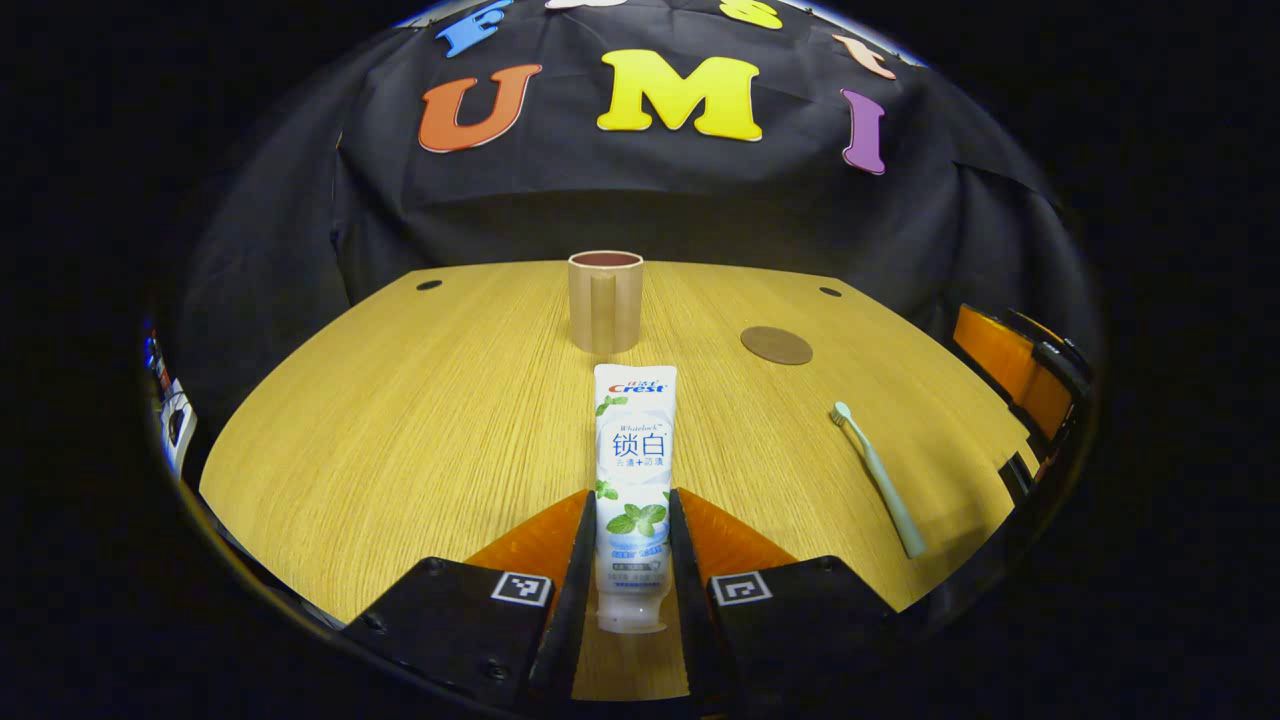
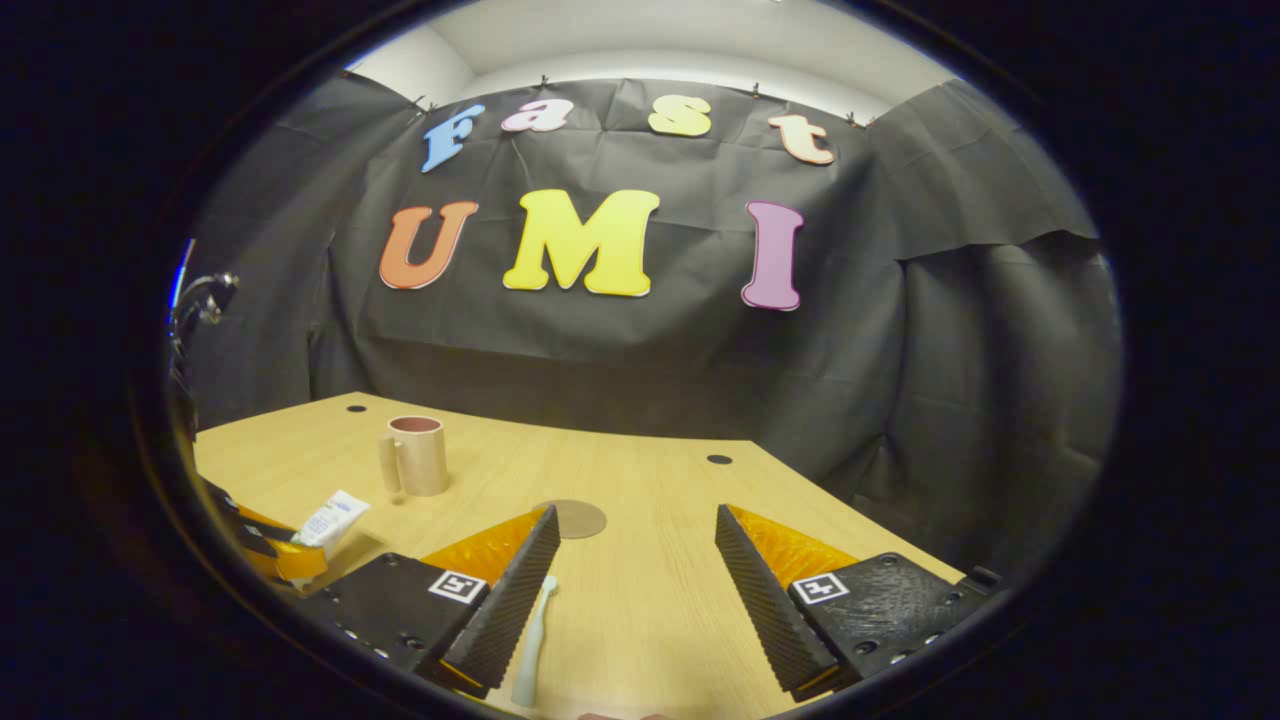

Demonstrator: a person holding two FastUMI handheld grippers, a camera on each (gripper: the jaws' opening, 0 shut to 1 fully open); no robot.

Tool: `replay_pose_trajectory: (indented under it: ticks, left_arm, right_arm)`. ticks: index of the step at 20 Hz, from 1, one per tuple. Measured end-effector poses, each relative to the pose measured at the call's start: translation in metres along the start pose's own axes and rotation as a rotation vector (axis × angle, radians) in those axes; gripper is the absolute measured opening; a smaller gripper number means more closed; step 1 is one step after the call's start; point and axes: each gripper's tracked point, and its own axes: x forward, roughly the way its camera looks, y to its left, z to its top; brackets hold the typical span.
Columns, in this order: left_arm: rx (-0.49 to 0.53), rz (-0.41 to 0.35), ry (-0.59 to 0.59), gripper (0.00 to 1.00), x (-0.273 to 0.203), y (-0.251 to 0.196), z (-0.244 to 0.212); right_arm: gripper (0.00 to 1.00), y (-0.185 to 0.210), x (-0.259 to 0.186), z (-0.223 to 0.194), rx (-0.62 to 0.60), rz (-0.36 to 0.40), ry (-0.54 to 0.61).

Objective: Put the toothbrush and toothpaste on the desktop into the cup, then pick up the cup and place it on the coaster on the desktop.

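The white toothpaste tube [image 1: 634, 470] sits lengthwise between my left gripper's [image 1: 630, 497] fingers, which press on both its sides, cap end toward the camera. In the right gripper view the tube [image 2: 335, 517] sticks out of that gripper [image 2: 262, 553] at the far left, tilted up off the table. A tan cup [image 1: 605, 300] [image 2: 418, 455] stands upright beyond it, handle facing me. The round brown coaster [image 1: 776, 345] [image 2: 572, 518] lies flat to its right. The pale toothbrush [image 1: 880, 480] [image 2: 533, 640] lies on the wood, just inside the left finger of my open right gripper [image 2: 636, 517].
The wooden table [image 1: 400, 420] has a small dark hole near each back corner [image 1: 429, 285] [image 1: 830, 291]. The black cloth wall rises close behind it. My right gripper's body [image 1: 1015, 385] shows at the table's right edge in the left gripper view.
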Motion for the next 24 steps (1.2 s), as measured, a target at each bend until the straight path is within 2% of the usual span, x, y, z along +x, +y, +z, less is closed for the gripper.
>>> replay_pose_trajectory:
  ticks: [4,7,11,12,13,15,19,20,21,23,24]
  left_arm:
    - [0.016,0.015,-0.129,0.43,-0.012,-0.001,0.023]
    - [-0.001,0.057,-0.242,0.43,-0.024,0.007,0.047]
    - [-0.057,0.056,-0.319,0.43,-0.035,0.018,0.065]
    - [-0.058,0.058,-0.324,0.44,-0.038,0.019,0.066]
    - [-0.035,0.066,-0.322,0.43,-0.038,0.02,0.065]
    - [0.004,0.104,-0.337,0.44,-0.041,0.027,0.067]
    - [0.001,0.08,-0.329,0.44,-0.04,0.022,0.065]
    - [0.004,0.08,-0.328,0.43,-0.04,0.022,0.065]
    - [0.004,0.079,-0.328,0.43,-0.039,0.021,0.065]
    - [0.002,0.077,-0.326,0.43,-0.04,0.022,0.064]
    - [-0.001,0.078,-0.327,0.43,-0.039,0.022,0.064]
  right_arm:
    - [0.94,0.019,0.012,-0.022,-0.01,0.023,0.072]
    - [0.94,0.036,0.021,-0.05,0.015,0.066,0.18]
    - [0.92,0.051,0.031,-0.082,0.082,0.103,0.334]
    - [0.89,0.052,0.034,-0.085,0.101,0.104,0.356]
    - [0.81,0.054,0.033,-0.091,0.119,0.108,0.377]
    - [0.72,0.059,0.033,-0.102,0.124,0.113,0.419]
    - [0.7,0.064,0.039,-0.116,0.055,0.094,0.48]
    - [0.65,0.065,0.039,-0.117,0.056,0.093,0.493]
    - [0.47,0.068,0.037,-0.124,0.062,0.096,0.514]
    - [0.46,0.069,0.038,-0.124,0.066,0.115,0.521]
    - [0.5,0.063,0.037,-0.126,0.062,0.09,0.534]
